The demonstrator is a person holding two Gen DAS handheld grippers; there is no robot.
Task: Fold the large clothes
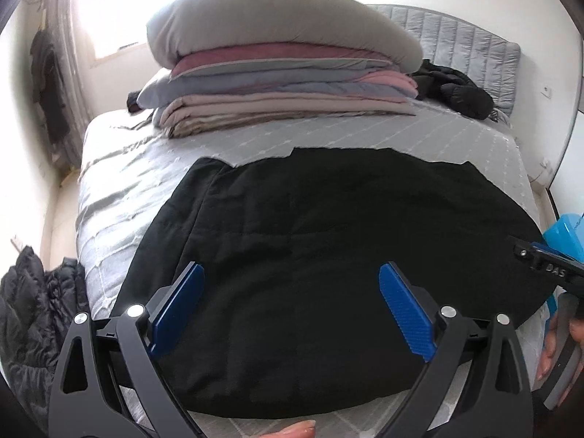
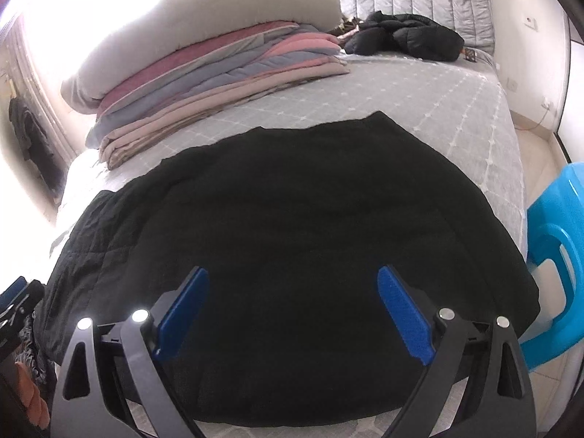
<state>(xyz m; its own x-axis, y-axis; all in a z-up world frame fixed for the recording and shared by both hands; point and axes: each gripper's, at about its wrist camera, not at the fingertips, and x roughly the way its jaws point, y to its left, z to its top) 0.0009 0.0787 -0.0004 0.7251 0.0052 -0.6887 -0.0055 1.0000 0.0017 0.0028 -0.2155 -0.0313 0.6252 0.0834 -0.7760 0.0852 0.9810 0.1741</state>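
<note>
Left gripper point(image 1: 292, 310) and right gripper point(image 2: 292, 310) both spread, empty; black garment point(image 1: 328, 241) directly ahead below, long axis left-right; both equally near.

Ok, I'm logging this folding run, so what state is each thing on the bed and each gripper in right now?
Left gripper: open, empty, above the garment.
Right gripper: open, empty, above the garment.
Large black quilted garment: spread flat on the bed.
Stack of pink and grey blankets: folded, grey pillow on top.
Black puffer jacket: crumpled by the headboard.
</note>
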